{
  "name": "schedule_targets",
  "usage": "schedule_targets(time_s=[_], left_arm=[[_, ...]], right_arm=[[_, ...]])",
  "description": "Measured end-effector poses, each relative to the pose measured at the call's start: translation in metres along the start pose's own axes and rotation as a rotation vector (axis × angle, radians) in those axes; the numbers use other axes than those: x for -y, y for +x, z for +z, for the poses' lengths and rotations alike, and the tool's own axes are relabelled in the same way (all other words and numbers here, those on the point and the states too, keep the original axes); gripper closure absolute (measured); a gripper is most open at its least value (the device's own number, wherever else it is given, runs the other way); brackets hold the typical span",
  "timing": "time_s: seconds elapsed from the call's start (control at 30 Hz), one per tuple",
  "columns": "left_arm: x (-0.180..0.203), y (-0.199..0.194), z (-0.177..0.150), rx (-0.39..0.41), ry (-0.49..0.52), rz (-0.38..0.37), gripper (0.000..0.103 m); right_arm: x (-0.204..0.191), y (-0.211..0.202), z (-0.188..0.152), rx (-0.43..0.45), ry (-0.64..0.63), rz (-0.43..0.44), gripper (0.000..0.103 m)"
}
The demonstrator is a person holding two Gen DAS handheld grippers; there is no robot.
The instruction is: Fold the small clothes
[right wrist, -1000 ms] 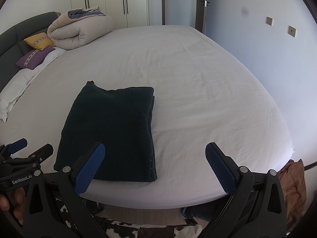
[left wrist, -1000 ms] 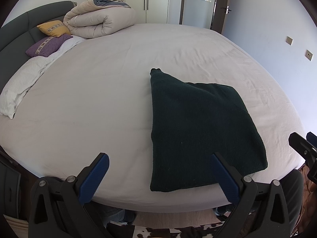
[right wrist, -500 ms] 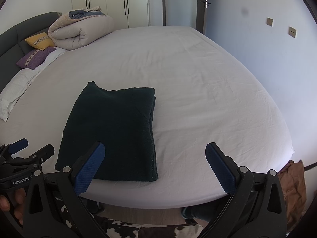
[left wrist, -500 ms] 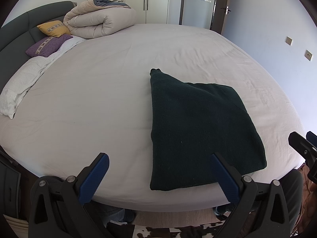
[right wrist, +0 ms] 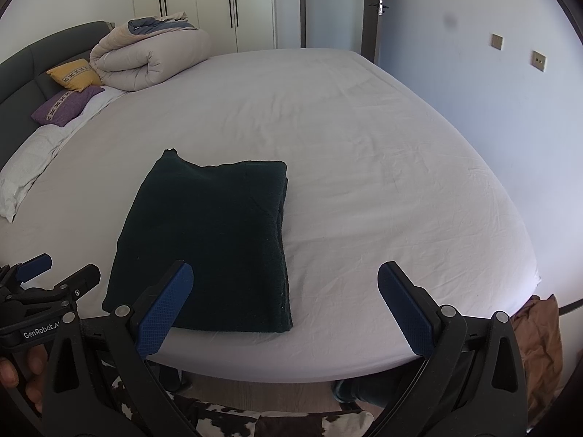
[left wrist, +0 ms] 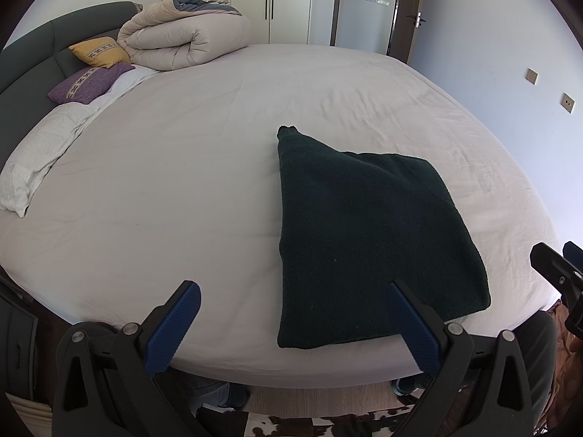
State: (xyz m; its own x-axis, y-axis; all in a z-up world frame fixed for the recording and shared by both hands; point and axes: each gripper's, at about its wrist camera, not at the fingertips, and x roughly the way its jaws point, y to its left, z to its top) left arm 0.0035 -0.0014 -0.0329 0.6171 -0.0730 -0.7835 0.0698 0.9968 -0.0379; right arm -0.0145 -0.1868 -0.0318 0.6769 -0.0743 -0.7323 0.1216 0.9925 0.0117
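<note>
Your dark green garment [left wrist: 368, 240] lies folded flat in a neat rectangle near the bed's [left wrist: 204, 167] edge; both hand-held grippers, left [left wrist: 291, 313] and right [right wrist: 286, 293], gape empty.

Both tools share one build: the left gripper [left wrist: 291, 322] and right gripper [right wrist: 286, 304] each have black triangular arms with cut-out slots, silver round screws at the pivots, and blue ribbed pads [right wrist: 162, 309] on the fingers. White "GenRobot.AI" lettering marks the left gripper's body, just beside the dark folded cloth [right wrist: 207, 240]
</note>
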Motion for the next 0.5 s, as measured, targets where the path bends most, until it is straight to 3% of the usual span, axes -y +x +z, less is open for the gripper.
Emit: schedule_targets(time_s=[0.5], left_arm=[[-0.0021, -0.0019, -0.0014, -0.005, -0.002, -0.002, 0.000]], right_arm=[[0.0022, 0.0018, 0.0005, -0.008, -0.003, 0.005, 0.000]])
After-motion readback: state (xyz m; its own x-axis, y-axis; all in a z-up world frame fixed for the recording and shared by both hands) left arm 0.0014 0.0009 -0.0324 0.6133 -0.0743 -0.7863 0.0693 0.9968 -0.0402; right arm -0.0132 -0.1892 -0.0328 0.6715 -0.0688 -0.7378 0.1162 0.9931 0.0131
